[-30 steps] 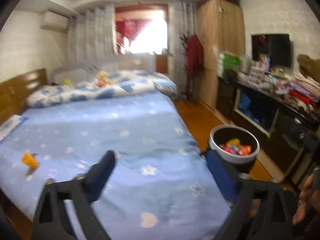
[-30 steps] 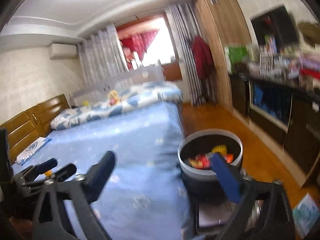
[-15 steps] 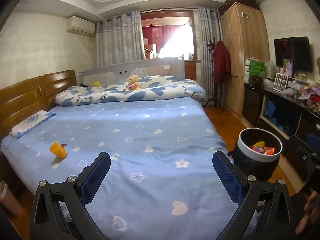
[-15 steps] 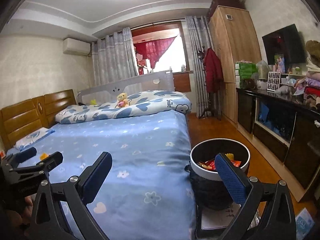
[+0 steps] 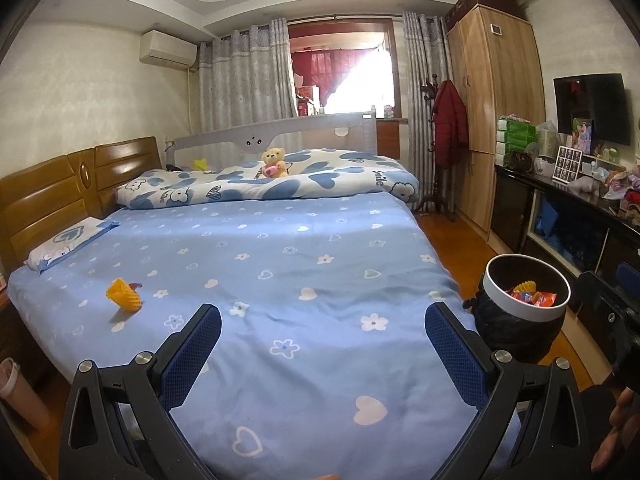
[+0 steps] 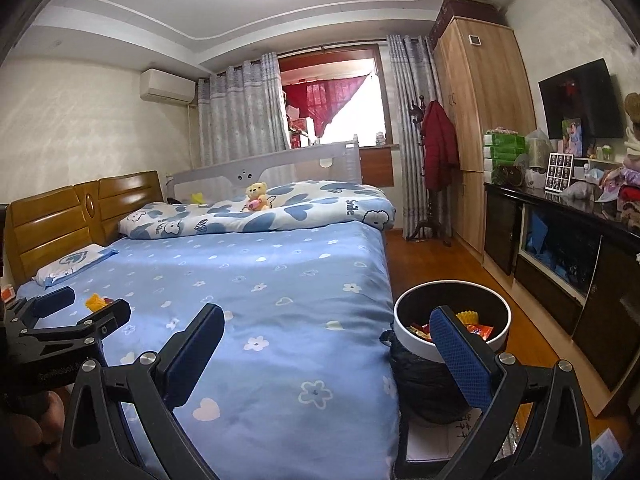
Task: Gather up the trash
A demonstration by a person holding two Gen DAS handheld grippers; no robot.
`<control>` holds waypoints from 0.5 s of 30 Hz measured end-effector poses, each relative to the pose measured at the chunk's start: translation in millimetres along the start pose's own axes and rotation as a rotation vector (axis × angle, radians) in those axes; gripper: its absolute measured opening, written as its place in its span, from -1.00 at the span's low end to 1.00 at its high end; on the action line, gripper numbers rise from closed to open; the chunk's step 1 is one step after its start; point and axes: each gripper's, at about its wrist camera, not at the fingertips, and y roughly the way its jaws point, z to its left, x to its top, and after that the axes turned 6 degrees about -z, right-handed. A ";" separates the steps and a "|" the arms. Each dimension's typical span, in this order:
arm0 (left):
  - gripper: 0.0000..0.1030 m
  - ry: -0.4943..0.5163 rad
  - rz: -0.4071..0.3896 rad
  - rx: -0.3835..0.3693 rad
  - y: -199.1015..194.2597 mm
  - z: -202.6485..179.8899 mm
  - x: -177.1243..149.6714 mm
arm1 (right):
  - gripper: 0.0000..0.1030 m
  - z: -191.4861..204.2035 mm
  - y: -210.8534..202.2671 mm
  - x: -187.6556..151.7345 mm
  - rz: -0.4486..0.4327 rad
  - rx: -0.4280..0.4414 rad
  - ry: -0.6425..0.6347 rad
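An orange foam-net wrapper (image 5: 123, 299) lies on the blue bed sheet (image 5: 304, 264) at the left; it also shows in the right wrist view (image 6: 95, 302). A round white-rimmed trash bin (image 5: 524, 312) with colourful wrappers inside stands on the floor right of the bed; the right wrist view shows the bin (image 6: 496, 320) too. My left gripper (image 5: 322, 320) is open and empty above the bed's near edge. My right gripper (image 6: 328, 322) is open and empty, its right finger in front of the bin. The left gripper appears at the left of the right wrist view (image 6: 86, 306).
A folded heart-print quilt (image 5: 280, 180) with a teddy bear (image 5: 273, 162) lies at the far side of the bed. A wooden headboard (image 5: 48, 196) is at the left. A dark cluttered cabinet (image 5: 568, 216) and a wardrobe (image 5: 492, 112) line the right wall. A pink cup (image 5: 18, 394) stands at lower left.
Both views have risen and steadied from a blurred, tilted look over the bed. The left view has swung left, bringing the orange wrapper nearer the fingers. Both grippers stay open.
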 end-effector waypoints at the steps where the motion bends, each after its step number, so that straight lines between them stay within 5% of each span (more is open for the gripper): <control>1: 0.99 0.000 -0.001 -0.001 2.0 2.4 -0.3 | 1.00 0.1 0.1 0.0 0.000 0.001 0.001; 15: 0.99 0.005 -0.004 -0.008 8.4 10.5 -4.4 | 1.00 -0.5 0.0 -1.4 0.002 0.006 0.006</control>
